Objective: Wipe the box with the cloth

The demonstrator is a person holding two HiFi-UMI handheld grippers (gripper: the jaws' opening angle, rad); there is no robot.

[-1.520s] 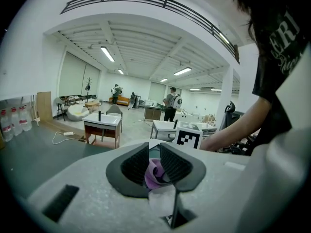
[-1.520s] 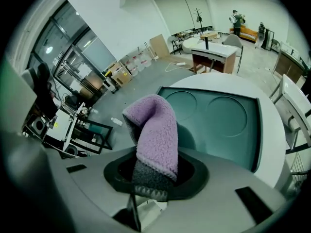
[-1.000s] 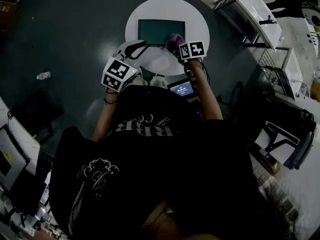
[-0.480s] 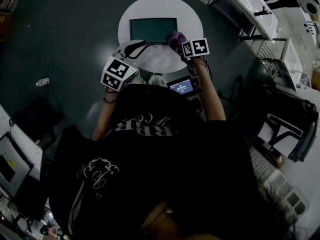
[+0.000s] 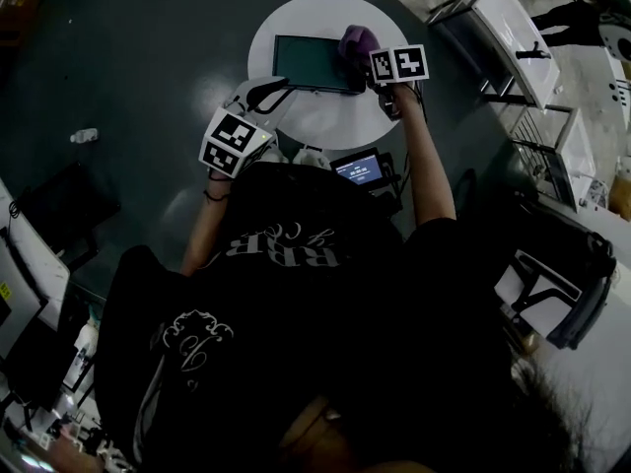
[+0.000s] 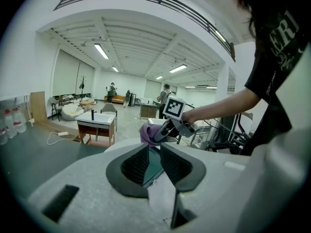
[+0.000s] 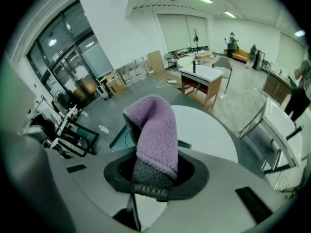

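Round white table (image 5: 325, 126) — right gripper (image 5: 375, 65) tight on purple cloth (image 7: 155, 135), left gripper (image 6: 154, 163) tight on teal box (image 5: 311, 62) corner.

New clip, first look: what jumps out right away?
The purple fleece cloth stands out, clamped in the right gripper at the far right corner of the flat dark green box. The box lies on a round white table in a dim open room. The left gripper appears to have its fingers closed on the box's near left corner.
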